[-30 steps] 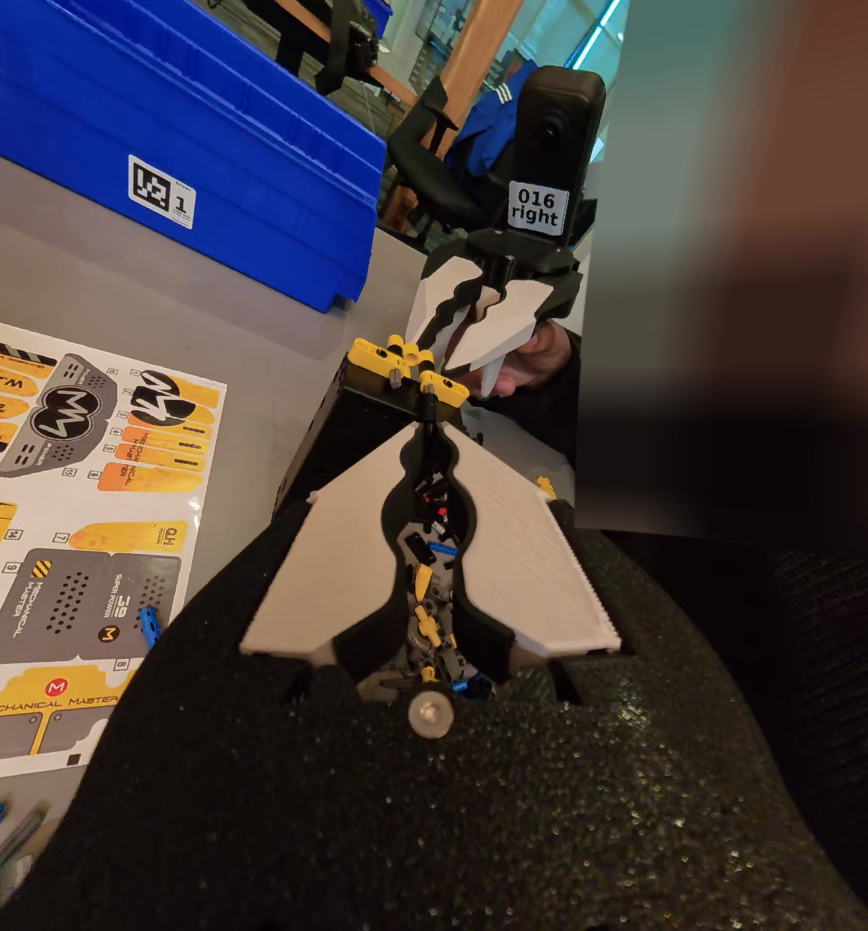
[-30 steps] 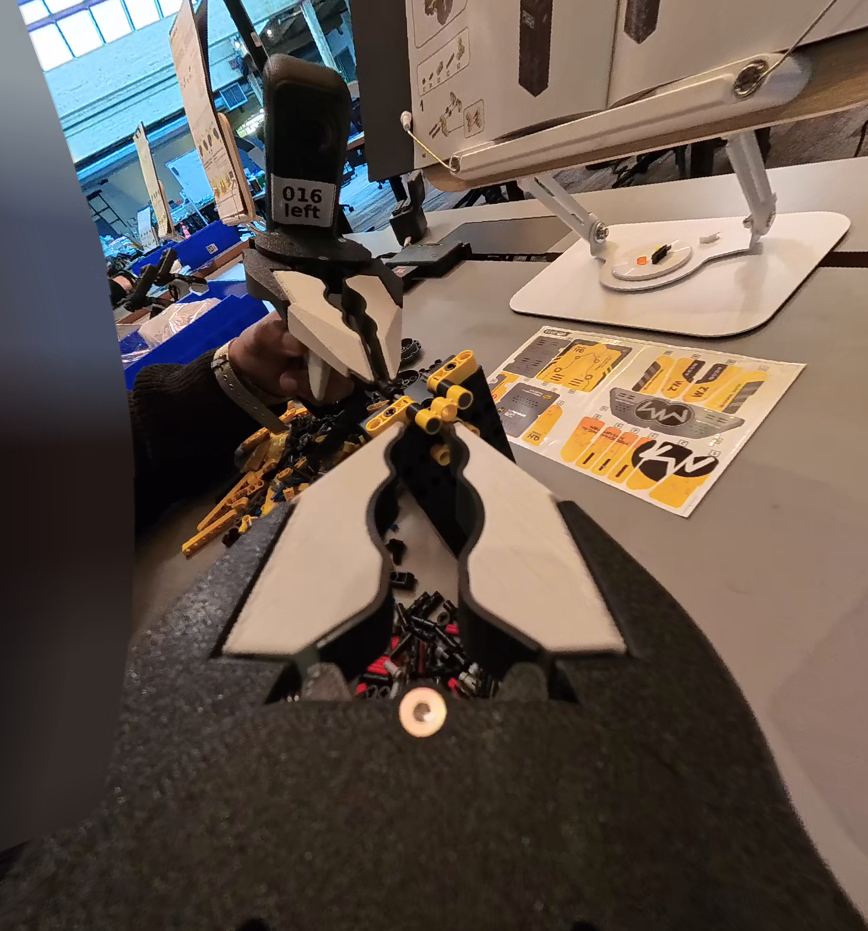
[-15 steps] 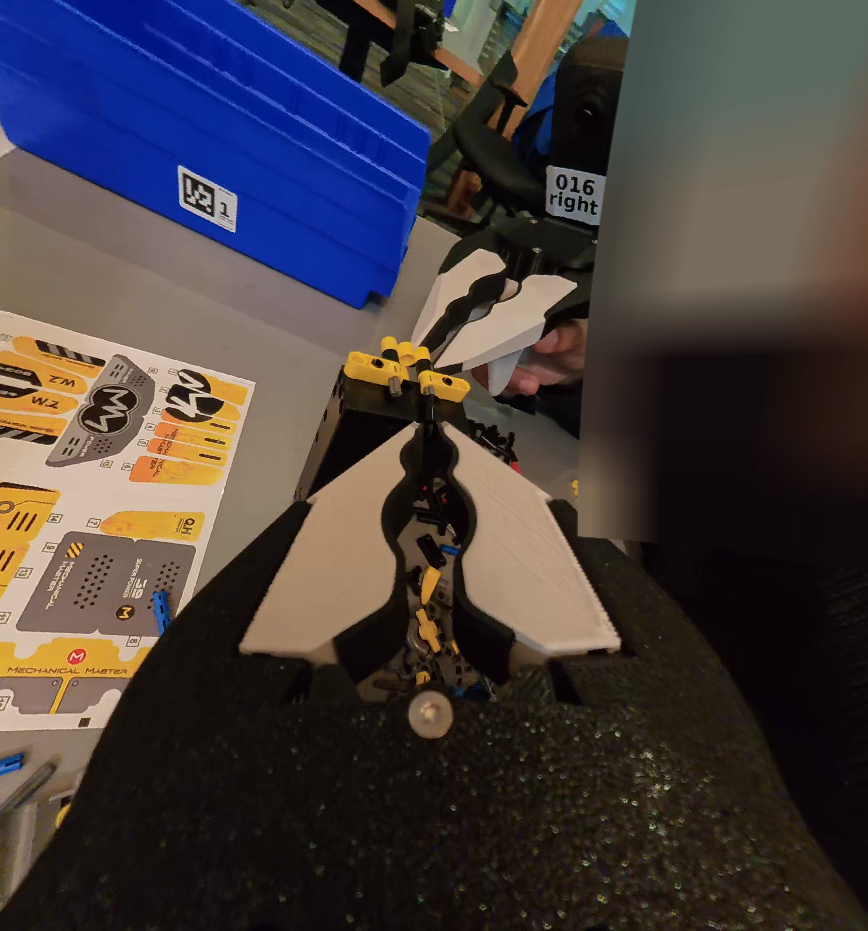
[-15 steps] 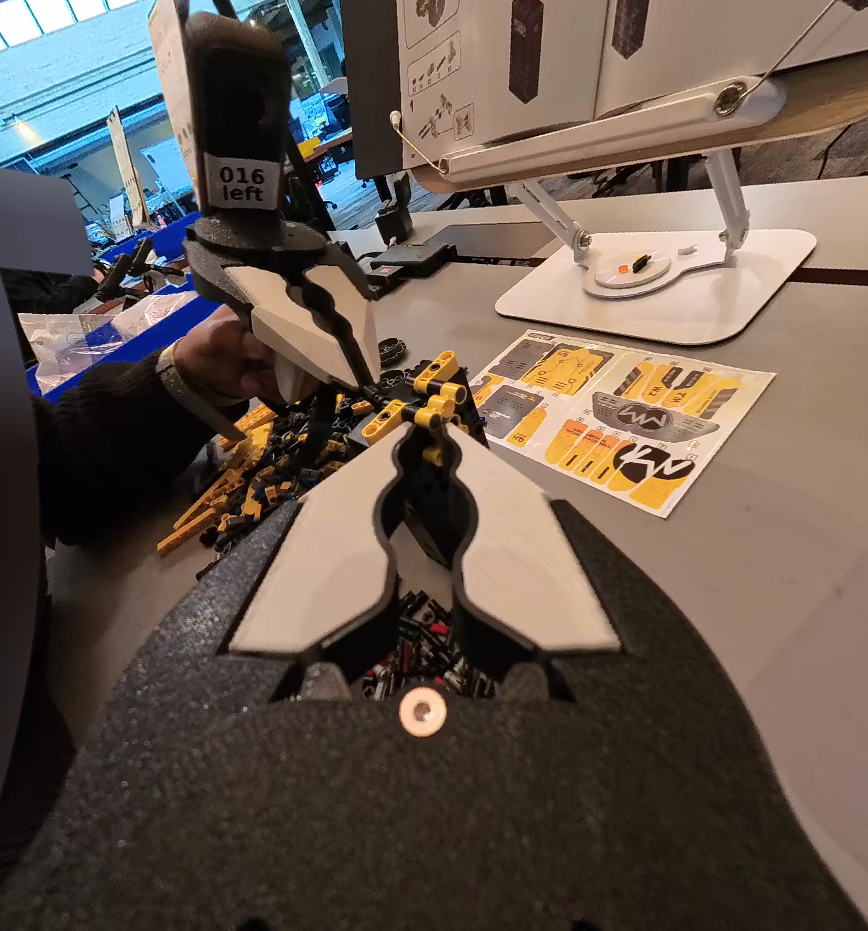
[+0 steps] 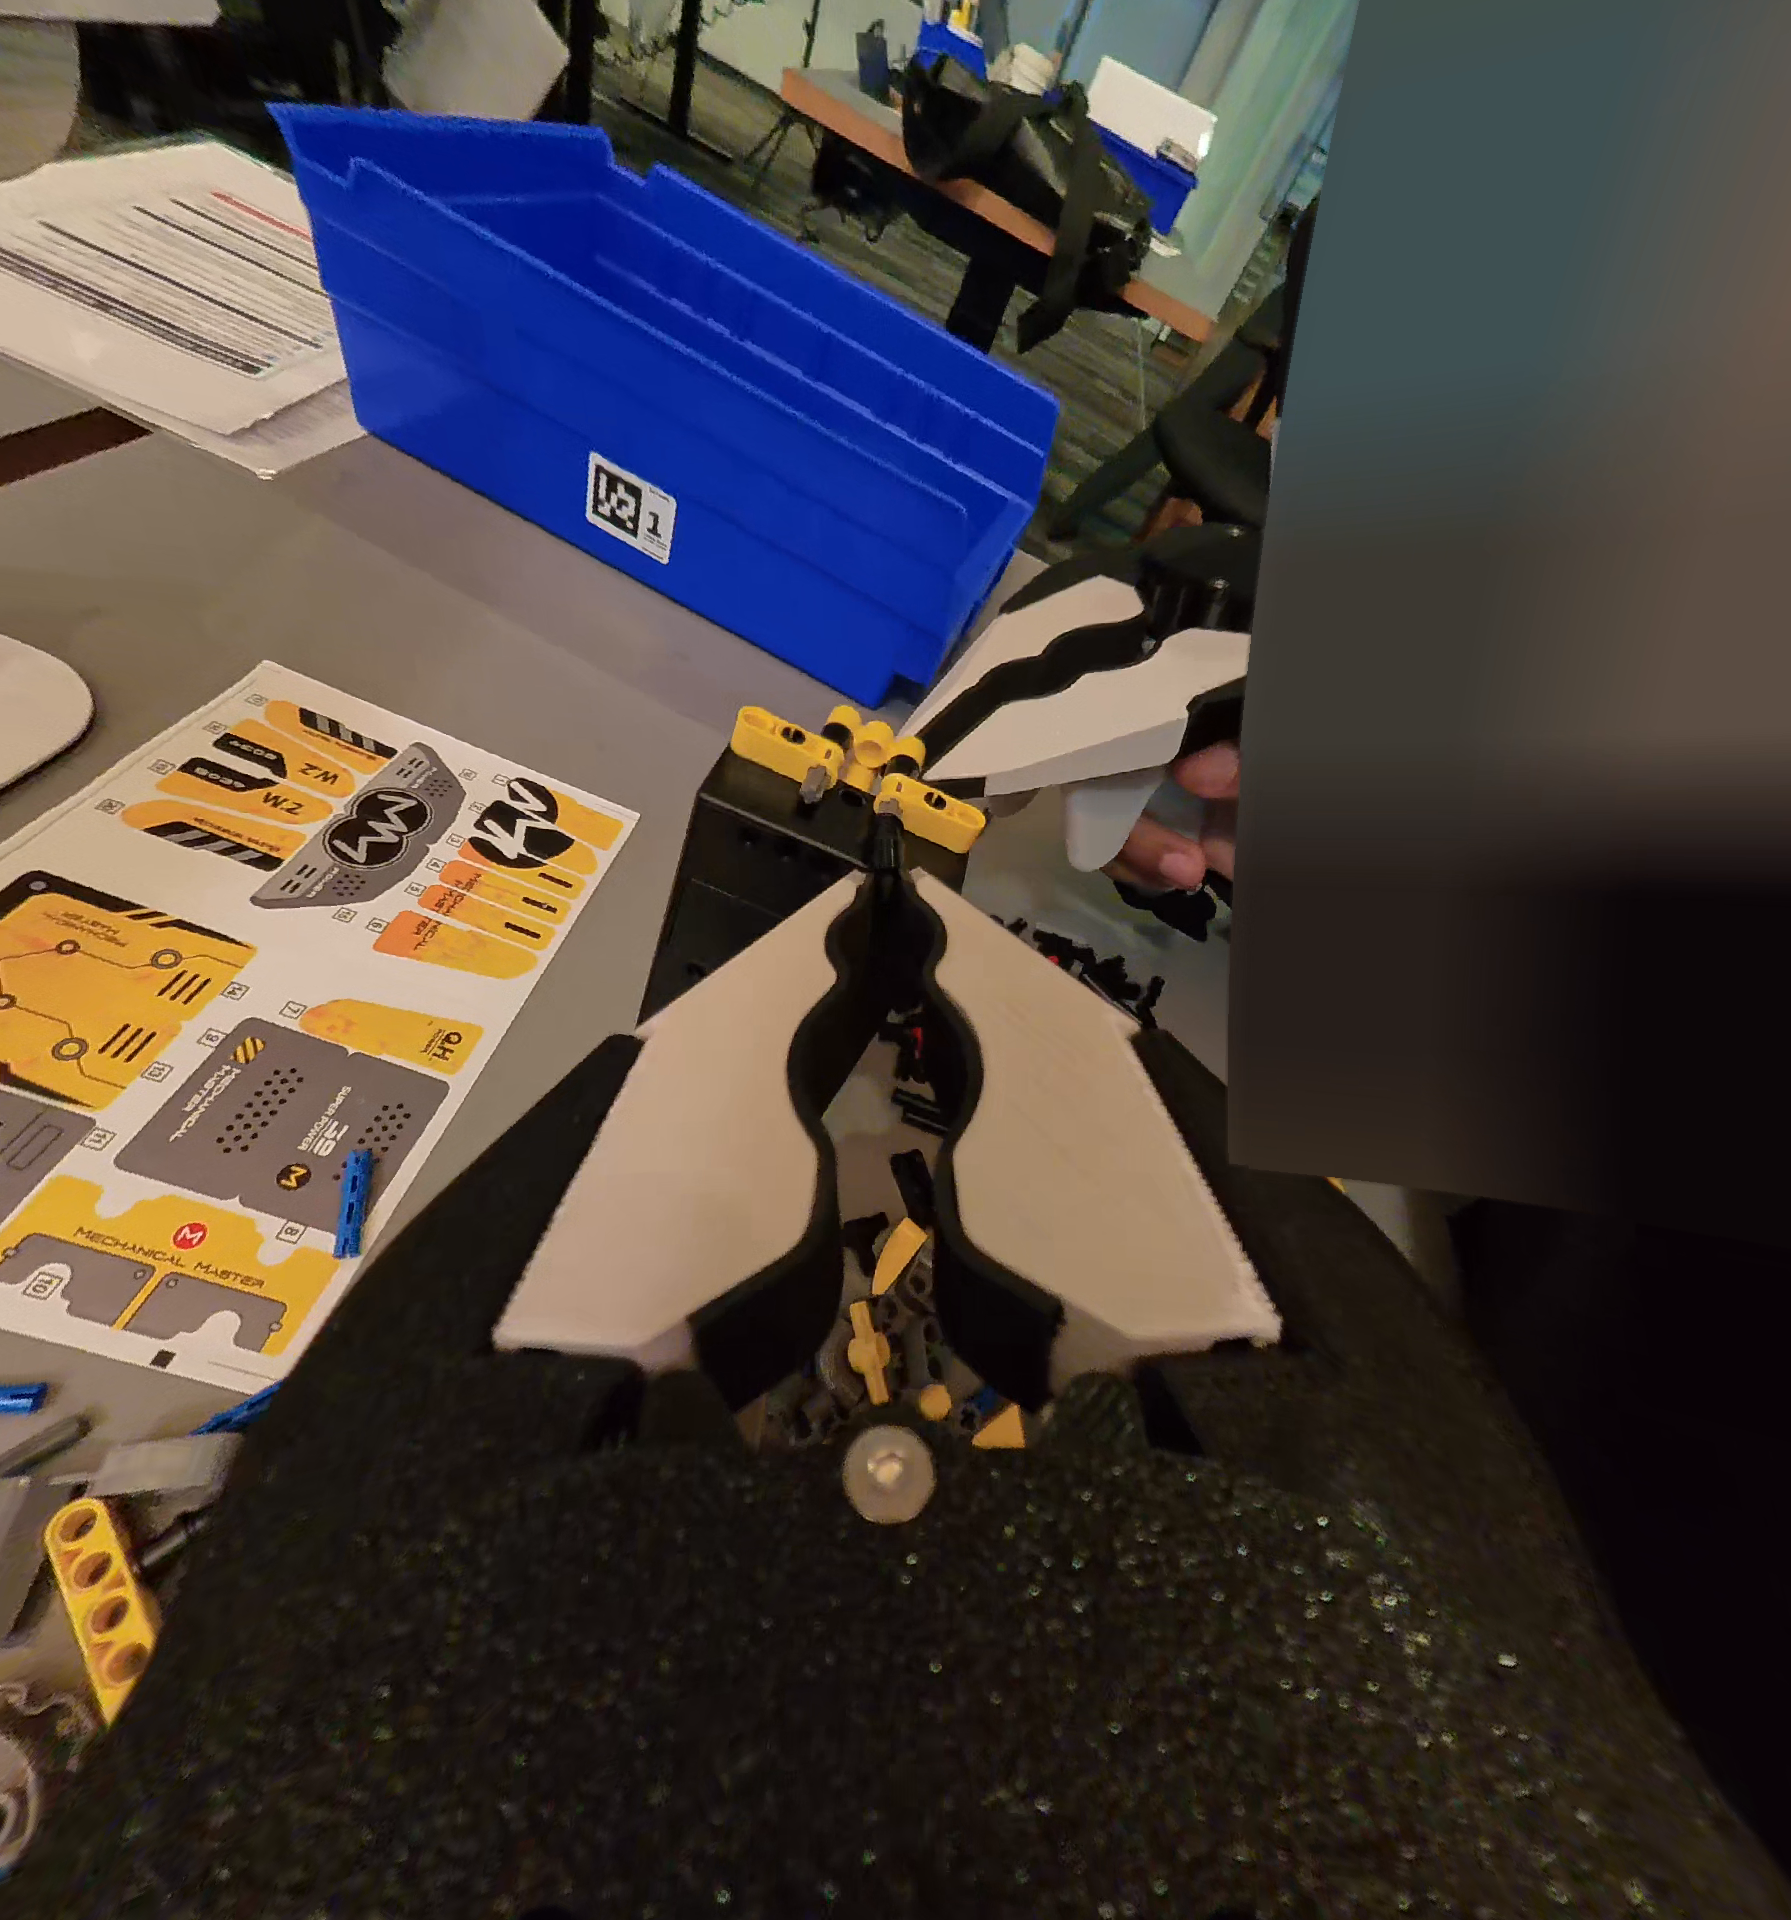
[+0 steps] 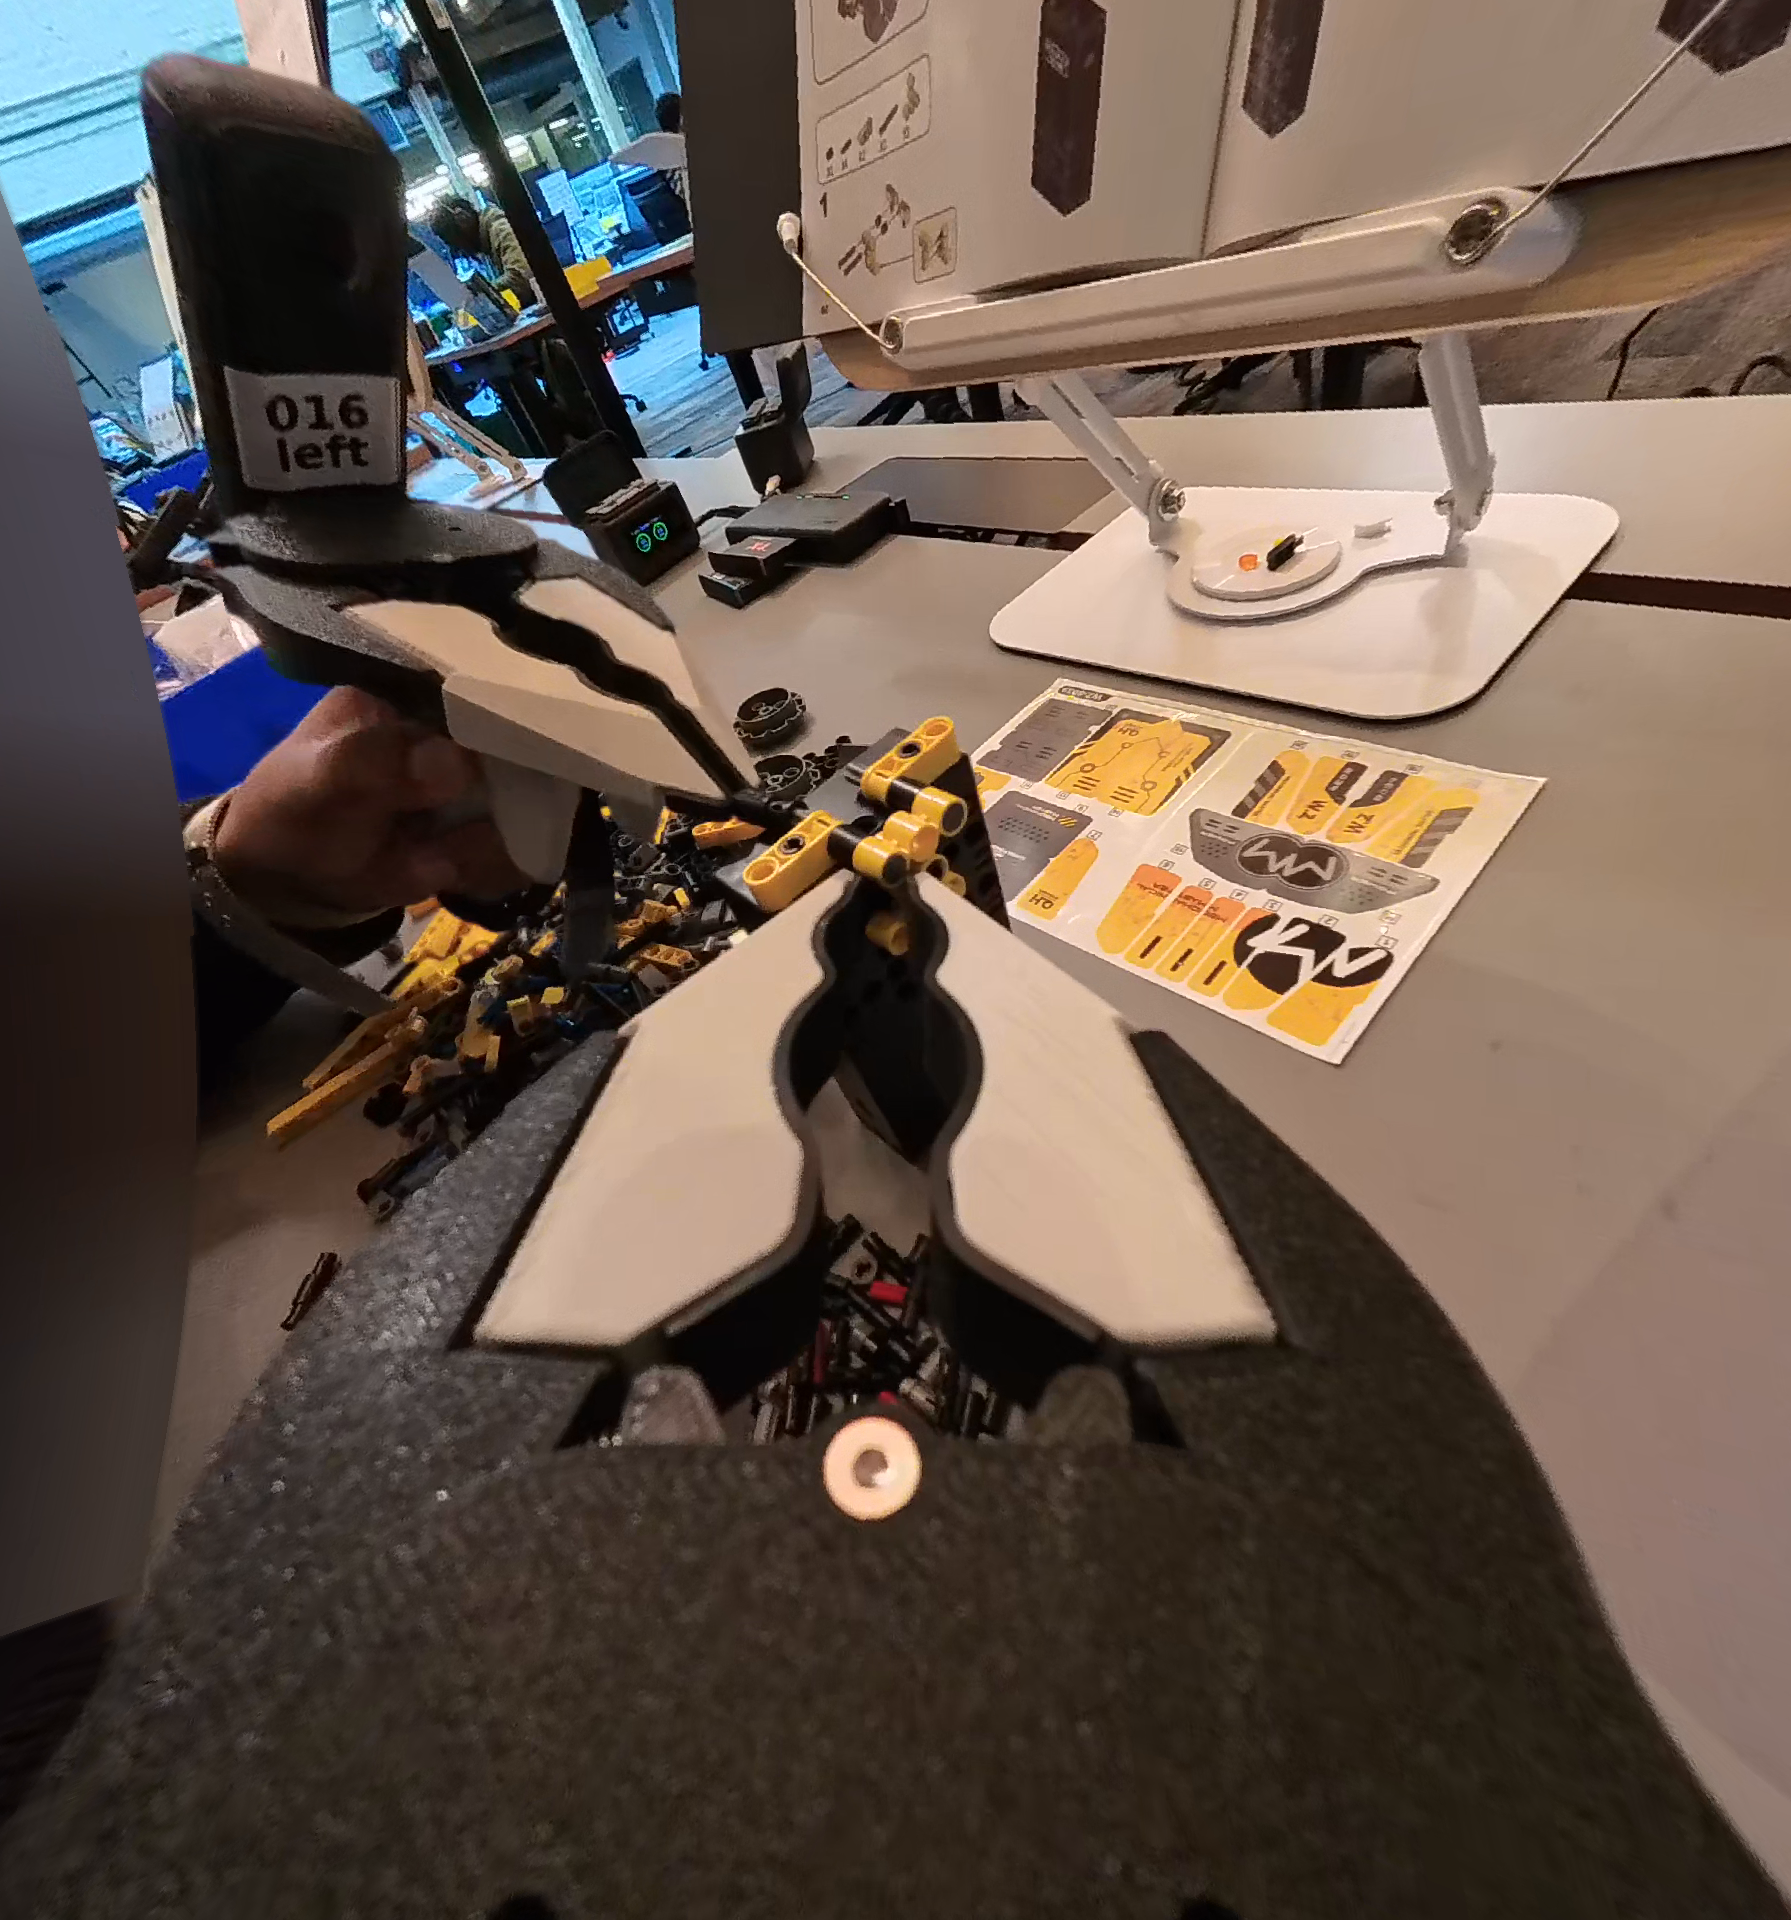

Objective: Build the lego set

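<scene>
Left gripper (image 5: pixel 883 878): fingers pinched on a thin black pin at the model's top.
Right gripper (image 6: pixel 875 883): fingers closed on a yellow connector of the same model.
Model (image 5: pixel 766 862): black brick block with yellow beams (image 6: pixel 906 805), standing on the grey tabletop (image 5: pixel 403 623) beside a sticker sheet (image 5: pixel 247 987).
Handling: likely light, rigid plastic; press-fit joints may pop apart, so grip beams, not pins.
Nearby: loose parts pile (image 6: pixel 517 997), blue bin (image 5: pixel 662 416).

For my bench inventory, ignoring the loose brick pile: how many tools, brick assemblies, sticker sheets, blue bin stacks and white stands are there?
tools: 2 (left tool, right tool)
brick assembly: 1
sticker sheet: 1
blue bin stack: 1
white stand: 1
Total: 6
</scene>
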